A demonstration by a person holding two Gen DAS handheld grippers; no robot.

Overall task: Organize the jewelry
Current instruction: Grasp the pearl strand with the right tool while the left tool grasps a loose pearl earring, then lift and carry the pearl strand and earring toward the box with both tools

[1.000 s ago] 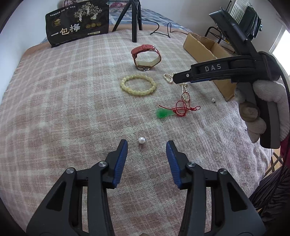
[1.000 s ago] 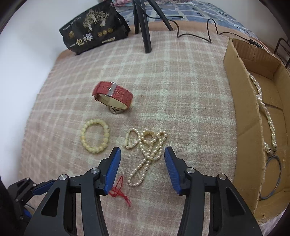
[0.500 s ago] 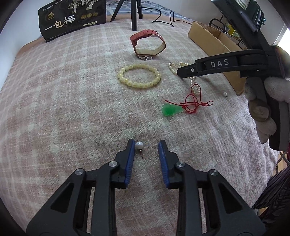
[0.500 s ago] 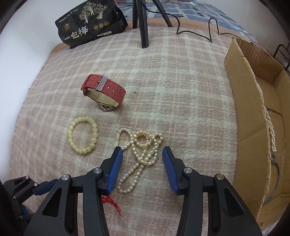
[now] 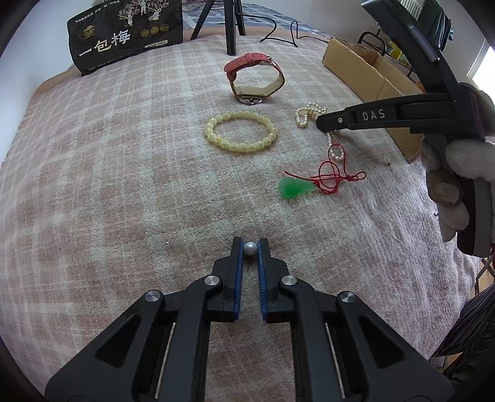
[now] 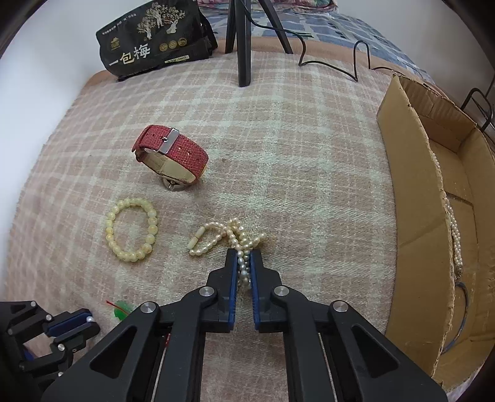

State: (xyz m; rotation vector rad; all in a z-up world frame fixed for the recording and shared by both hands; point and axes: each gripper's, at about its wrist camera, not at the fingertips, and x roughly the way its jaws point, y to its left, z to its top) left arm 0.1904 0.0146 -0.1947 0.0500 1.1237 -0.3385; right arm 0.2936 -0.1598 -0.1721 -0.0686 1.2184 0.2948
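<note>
My left gripper [image 5: 250, 247] is shut on a pearl stud earring [image 5: 250, 248] that rests on the plaid blanket. My right gripper [image 6: 243, 258] is shut on a pearl necklace [image 6: 222, 236] bunched on the blanket; the necklace also shows in the left wrist view [image 5: 306, 114]. A yellow bead bracelet [image 5: 239, 131], a red-strap watch [image 5: 255, 77] and a green pendant on red cord [image 5: 297, 187] lie on the blanket. The bracelet [image 6: 131, 230] and the watch [image 6: 171, 157] show in the right wrist view too. A cardboard box [image 6: 411, 198] at the right holds another pearl necklace [image 6: 454, 228].
A black snack bag [image 5: 123, 34] and a tripod leg [image 5: 232, 27] stand at the far edge, with a black cable [image 6: 334, 65] beside them. A second small pearl stud [image 5: 386, 160] lies near the box. The blanket drops off at the right.
Both grippers moved forward and closed: the left onto the pearl stud, the right onto the pearl necklace.
</note>
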